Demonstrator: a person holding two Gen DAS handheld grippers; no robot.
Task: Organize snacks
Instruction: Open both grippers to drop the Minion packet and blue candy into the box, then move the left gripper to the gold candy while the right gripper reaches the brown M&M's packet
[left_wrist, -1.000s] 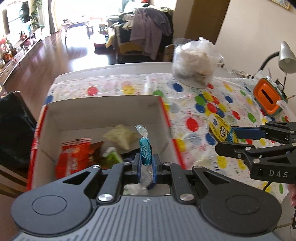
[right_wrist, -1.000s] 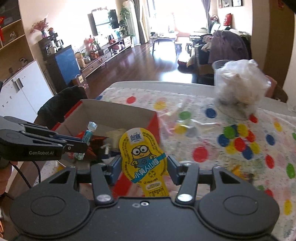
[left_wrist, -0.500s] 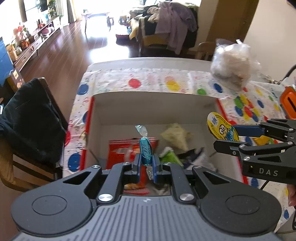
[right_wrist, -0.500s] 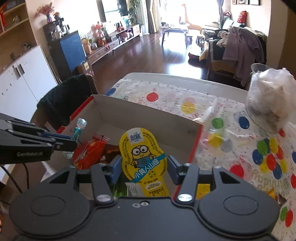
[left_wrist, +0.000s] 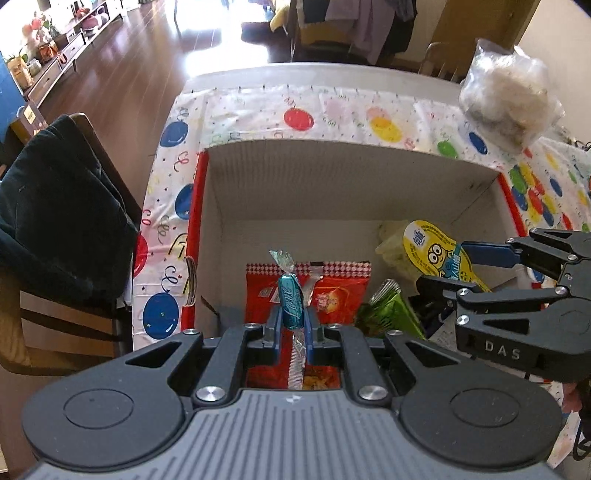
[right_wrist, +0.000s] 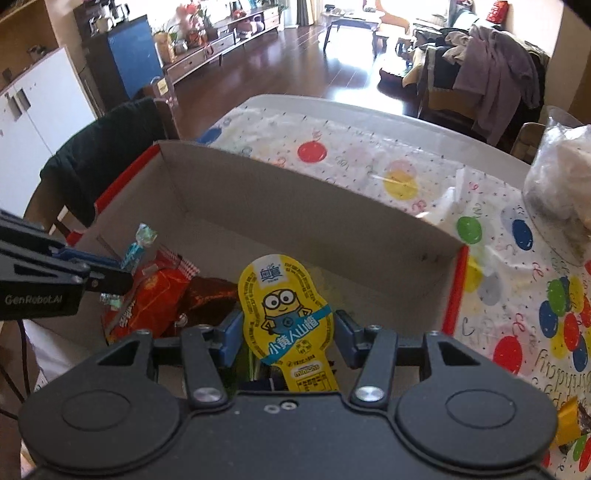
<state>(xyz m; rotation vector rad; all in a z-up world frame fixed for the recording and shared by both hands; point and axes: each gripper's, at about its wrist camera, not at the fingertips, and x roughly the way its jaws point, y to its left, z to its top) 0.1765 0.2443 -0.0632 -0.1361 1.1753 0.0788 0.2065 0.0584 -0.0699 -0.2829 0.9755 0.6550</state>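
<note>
Snacks: 2 carried in over the cardboard box (left_wrist: 332, 184).

Left gripper (left_wrist: 291, 325) stays clenched on the teal candy (left_wrist: 291, 302); right gripper (right_wrist: 288, 332) stays clamped on the yellow minion pack (right_wrist: 284, 310). Both have swung from above the balloon tablecloth (left_wrist: 295, 107) to hang over the box interior, above the red packet (left_wrist: 332, 291) and green packet (left_wrist: 391, 310). Releasing looks like the next step.

— What do the tools look like?
— The left gripper (left_wrist: 293, 325) is matte black with a grey ribbed housing, blue pads, silver screws and "GenRobot.AI" lettering.
— And the other?
— The right gripper (right_wrist: 288, 334) matches it, marked "DAS", black cable trailing.
</note>
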